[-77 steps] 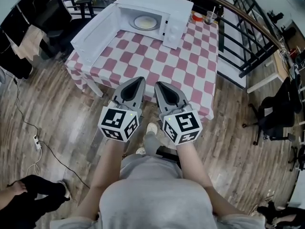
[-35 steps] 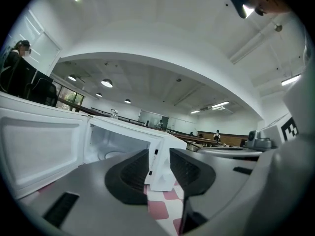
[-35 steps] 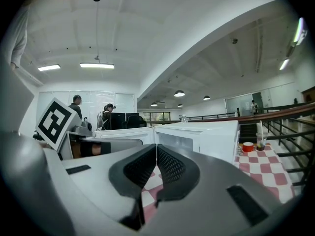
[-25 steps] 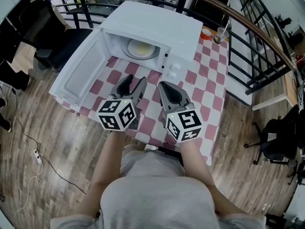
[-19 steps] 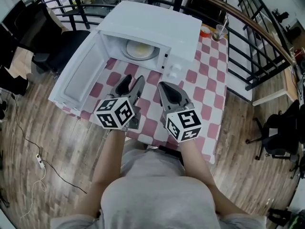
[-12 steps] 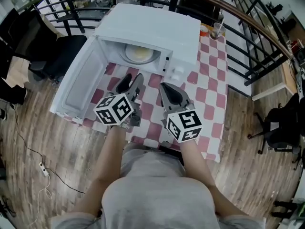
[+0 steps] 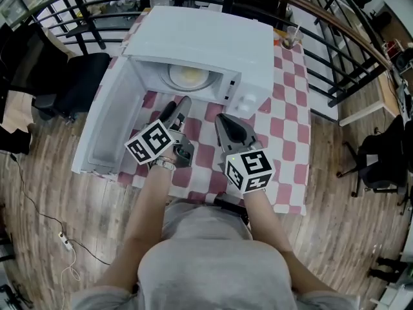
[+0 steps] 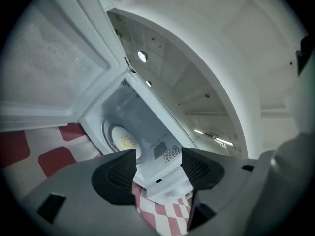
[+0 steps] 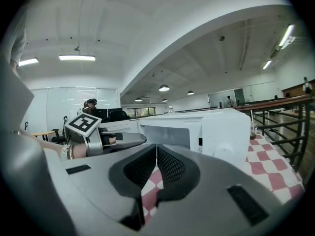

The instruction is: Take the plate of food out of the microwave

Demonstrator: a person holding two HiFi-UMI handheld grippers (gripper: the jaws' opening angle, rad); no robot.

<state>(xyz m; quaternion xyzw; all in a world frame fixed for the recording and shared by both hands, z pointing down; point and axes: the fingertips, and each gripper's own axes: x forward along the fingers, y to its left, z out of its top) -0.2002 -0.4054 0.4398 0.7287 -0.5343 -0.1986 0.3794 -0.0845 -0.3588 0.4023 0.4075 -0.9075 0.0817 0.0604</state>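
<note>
Left gripper view: the left gripper's (image 8: 157, 168) jaws, just widened, stand apart and empty before the open microwave (image 8: 142, 117). The plate of food (image 8: 122, 141) sits inside it. The right gripper's (image 9: 156, 167) jaws are pressed together, empty. Below lie a checked tablecloth (image 7: 287, 108) and wooden floor (image 7: 51, 192).

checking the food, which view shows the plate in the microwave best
Head view: the plate shows nearly whole inside the open microwave. Left gripper view has it tilted, partly hidden; right gripper view misses it.

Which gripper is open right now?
The left gripper: its jaws have just been opening, with nothing between them. The right gripper has its jaws together.
</note>
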